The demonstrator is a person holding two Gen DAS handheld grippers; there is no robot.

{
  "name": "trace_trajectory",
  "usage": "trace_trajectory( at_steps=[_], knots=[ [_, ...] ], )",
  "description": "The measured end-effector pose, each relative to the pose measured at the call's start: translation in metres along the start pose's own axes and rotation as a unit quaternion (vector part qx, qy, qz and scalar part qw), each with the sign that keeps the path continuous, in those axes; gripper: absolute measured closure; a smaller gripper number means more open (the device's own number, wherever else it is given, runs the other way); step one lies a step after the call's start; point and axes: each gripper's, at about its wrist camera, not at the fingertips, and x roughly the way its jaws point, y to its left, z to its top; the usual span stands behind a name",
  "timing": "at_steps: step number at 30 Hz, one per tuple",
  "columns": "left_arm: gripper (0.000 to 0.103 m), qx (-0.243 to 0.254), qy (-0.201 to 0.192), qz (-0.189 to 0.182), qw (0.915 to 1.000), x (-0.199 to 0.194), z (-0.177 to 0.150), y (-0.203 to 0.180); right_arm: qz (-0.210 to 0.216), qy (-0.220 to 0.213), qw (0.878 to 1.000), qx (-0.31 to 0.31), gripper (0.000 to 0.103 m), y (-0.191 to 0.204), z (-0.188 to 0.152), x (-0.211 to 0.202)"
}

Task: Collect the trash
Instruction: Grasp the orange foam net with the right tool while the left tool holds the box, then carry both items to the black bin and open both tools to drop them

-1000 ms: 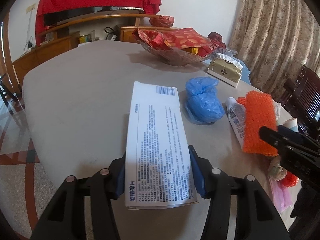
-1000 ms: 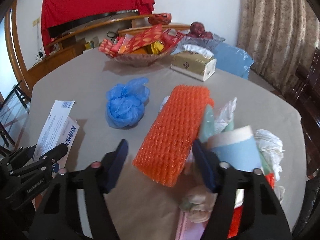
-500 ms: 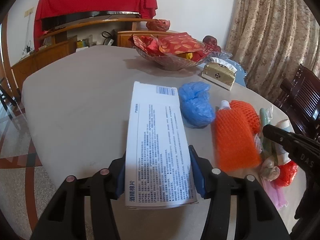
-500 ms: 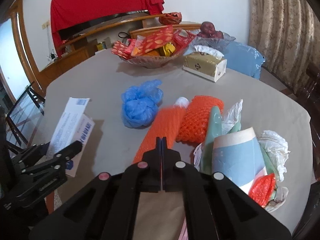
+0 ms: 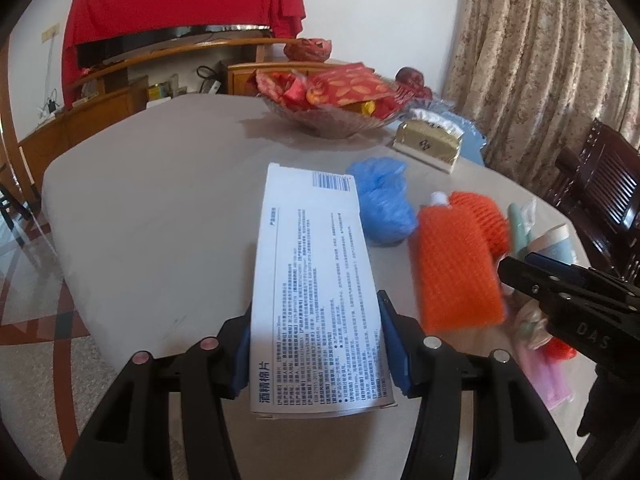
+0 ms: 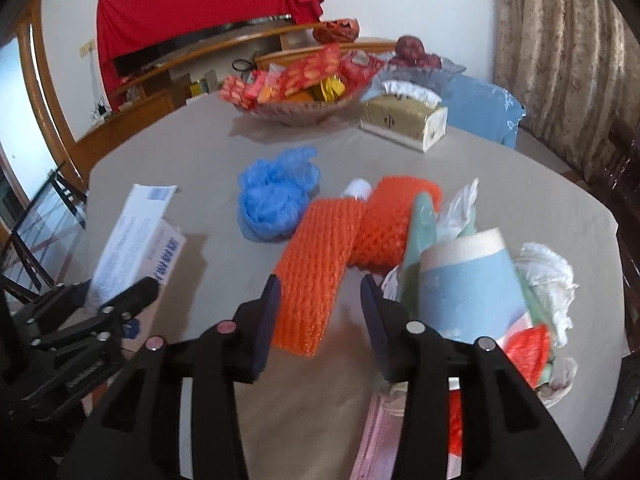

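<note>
Grey table [image 5: 152, 216] in a dining room, red-draped cabinet behind; left wrist view: left claw [image 5: 318, 344] clamped on a white printed box [image 5: 312, 280], both blue pads pressed to its long sides, box lifted clear of the table; blue crumpled bag [image 5: 384, 206] just beyond it; orange foam net [image 5: 456, 264] to the right, blurred.

Right wrist view: right claw [image 6: 320, 316] with its jaws just reopened and parted; near end of the orange foam net [image 6: 316, 280] lies between them, left pad probably touching it, right pad apart; no grip yet. Trash pile [image 6: 500, 280] of cup and wrappers sits touching the net's right side.

Step in hand: gathering loose trash toward the pile. Next move calls for closing on the net's near end, keeping the box held.
</note>
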Motion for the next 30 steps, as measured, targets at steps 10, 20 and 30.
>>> trace_trajectory(
  at_steps=[10,20,30],
  knots=[
    [0.049,-0.008,0.008,0.011,0.9999,0.01,-0.002,0.015,0.045,0.043,0.998,-0.005,0.091,0.008,-0.004,0.03],
    [0.049,-0.002,-0.004,-0.002,1.0,-0.006,0.006,0.004,0.074,-0.02,0.997,0.018,0.092,-0.002,0.015,-0.03],
    [0.049,0.042,-0.046,-0.072,0.9955,-0.051,0.032,-0.06,0.039,-0.104,0.993,0.048,0.092,-0.05,0.011,-0.13]
  ],
)
